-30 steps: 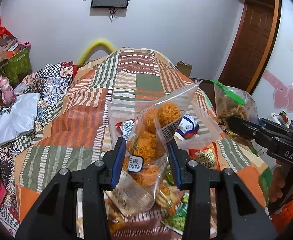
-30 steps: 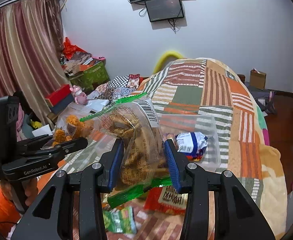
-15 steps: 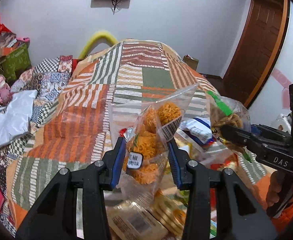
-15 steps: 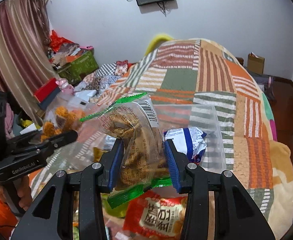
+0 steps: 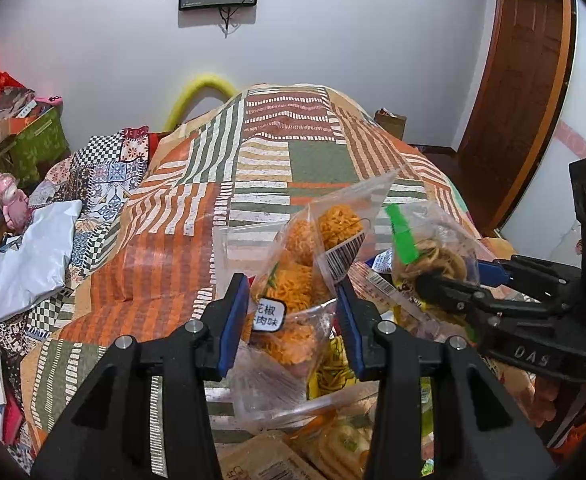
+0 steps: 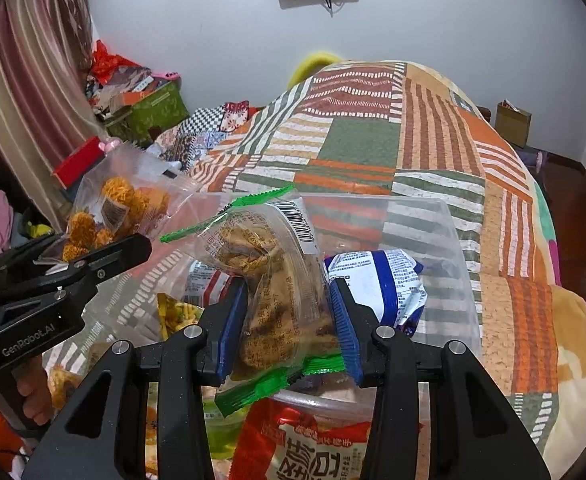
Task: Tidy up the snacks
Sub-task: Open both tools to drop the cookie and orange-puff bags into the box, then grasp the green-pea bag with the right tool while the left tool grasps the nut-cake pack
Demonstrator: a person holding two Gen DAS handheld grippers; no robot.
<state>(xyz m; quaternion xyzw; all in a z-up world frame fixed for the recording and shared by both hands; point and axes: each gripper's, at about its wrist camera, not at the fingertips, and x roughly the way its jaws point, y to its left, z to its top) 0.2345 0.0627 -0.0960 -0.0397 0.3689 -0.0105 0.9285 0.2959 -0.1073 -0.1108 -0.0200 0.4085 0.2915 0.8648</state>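
Pinching orange snack bag (image 5: pixel 293 280) between left tongs (image 5: pixel 293 314) (upright)

A clear bag of orange noodle balls (image 5: pixel 305 264), upright with a barcode label, was pinched in the left hand-held gripper (image 5: pixel 293 316), while a green-edged clear bag of brown snacks (image 6: pixel 277 288) was clamped in the right hand-held gripper (image 6: pixel 289 320) above a clear tub (image 6: pixel 453 240) holding a blue-white packet (image 6: pixel 377 284).

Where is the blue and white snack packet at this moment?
In the right wrist view, the blue and white packet lies inside the clear plastic box, just right of the right tool.
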